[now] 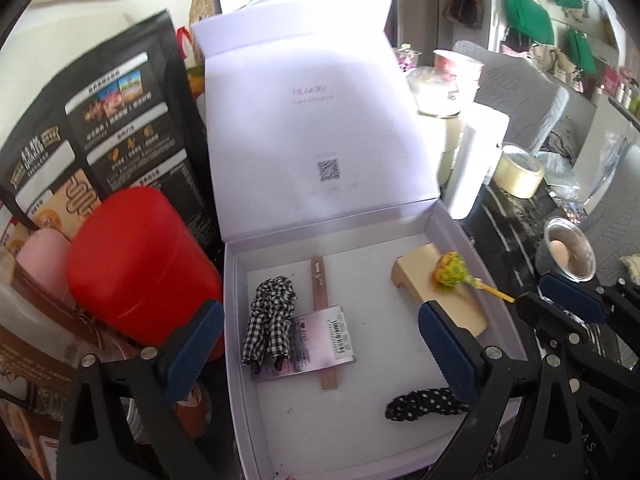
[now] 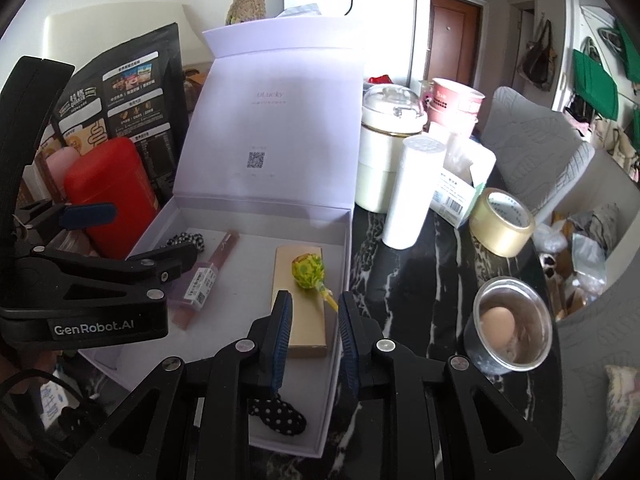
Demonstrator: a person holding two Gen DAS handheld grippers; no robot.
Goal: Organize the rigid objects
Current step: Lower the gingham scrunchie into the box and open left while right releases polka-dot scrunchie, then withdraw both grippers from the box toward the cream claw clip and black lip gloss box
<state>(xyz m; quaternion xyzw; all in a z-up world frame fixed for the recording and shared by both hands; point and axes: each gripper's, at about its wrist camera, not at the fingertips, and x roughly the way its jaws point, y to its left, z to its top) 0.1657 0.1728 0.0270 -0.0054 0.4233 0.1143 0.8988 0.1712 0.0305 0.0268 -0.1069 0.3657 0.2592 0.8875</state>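
Observation:
An open white gift box (image 1: pixel 256 432) (image 2: pixel 344 248) with a raised lid holds a beige flat box (image 1: pixel 444 288) (image 2: pixel 300 300), a yellow-green lollipop (image 1: pixel 452 270) (image 2: pixel 307 272) lying on it, a pink stick package with a barcode label (image 1: pixel 320 328) (image 2: pixel 208 276), a checkered hair tie (image 1: pixel 270 316) and a black polka-dot hair tie (image 1: pixel 424 402) (image 2: pixel 280 416). My left gripper (image 1: pixel 320 352) is open above the box, empty. My right gripper (image 2: pixel 314 340) is open a little, its fingers just short of the lollipop's stick (image 2: pixel 330 300); it shows at the right of the left wrist view (image 1: pixel 532 300).
A red canister (image 1: pixel 136 264) (image 2: pixel 110 200) and a black food bag (image 1: pixel 100 128) stand left of the box. To the right on the dark marble table are a white cylinder (image 2: pixel 412 192), a tape roll (image 2: pixel 502 222), a cup holding an egg (image 2: pixel 508 324) and white jars (image 2: pixel 388 148).

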